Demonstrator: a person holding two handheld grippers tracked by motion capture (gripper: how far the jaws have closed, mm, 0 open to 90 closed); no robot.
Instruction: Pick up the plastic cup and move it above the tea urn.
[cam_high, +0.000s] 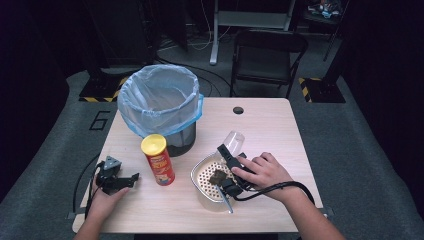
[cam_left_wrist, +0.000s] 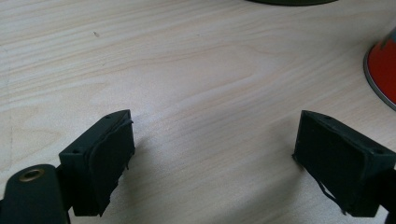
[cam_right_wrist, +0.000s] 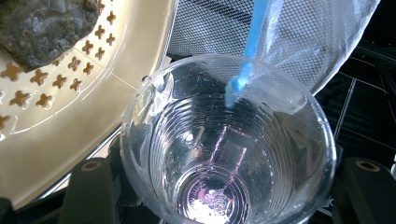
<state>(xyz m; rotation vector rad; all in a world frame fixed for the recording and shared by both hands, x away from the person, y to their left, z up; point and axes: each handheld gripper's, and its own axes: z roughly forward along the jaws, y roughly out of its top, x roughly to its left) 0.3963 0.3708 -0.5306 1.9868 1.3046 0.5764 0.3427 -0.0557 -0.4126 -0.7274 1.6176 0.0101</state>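
My right gripper clamps a clear cup, light, crushable; hold low; bin at eleven o'clock; left gripper gapes empty.

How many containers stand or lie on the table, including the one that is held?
4: the bin at the back left, the yellow-lidded can before it, the perforated basket on the right, and the clear cup held by the right gripper.

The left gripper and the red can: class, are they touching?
Apart. In the high view, bare table shows between the left gripper and the red can.
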